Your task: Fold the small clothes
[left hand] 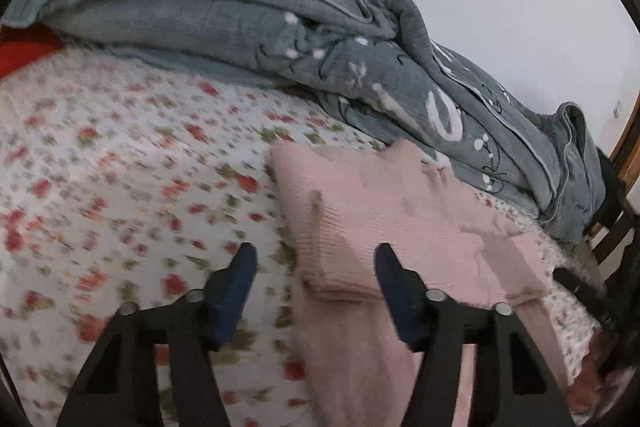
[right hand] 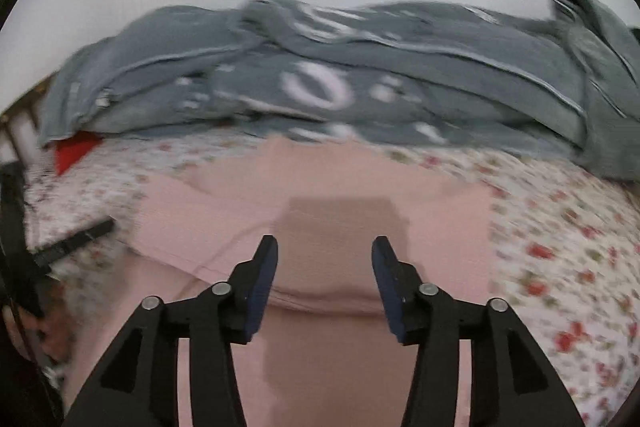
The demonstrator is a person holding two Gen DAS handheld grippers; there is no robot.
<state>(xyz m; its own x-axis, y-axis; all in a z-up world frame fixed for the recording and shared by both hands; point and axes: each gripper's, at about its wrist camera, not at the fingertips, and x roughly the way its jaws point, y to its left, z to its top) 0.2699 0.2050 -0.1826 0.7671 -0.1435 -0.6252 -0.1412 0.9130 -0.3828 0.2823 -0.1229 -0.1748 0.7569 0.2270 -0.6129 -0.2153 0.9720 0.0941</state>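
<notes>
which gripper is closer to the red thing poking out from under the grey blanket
Left. The left gripper is at the pink garment's edge on the side toward the red cloth; the right gripper is over the garment's middle, farther away.

Pink ribbed knit garment (left hand: 400, 211), partly folded, lying flat on floral bedsheet (left hand: 120, 167), near grey blanket (left hand: 224, 7)

Open floral bedsheet (left hand: 120, 167) left of the pink garment (left hand: 400, 219); heaped grey blanket (left hand: 280, 39) blocking the far side.
</notes>
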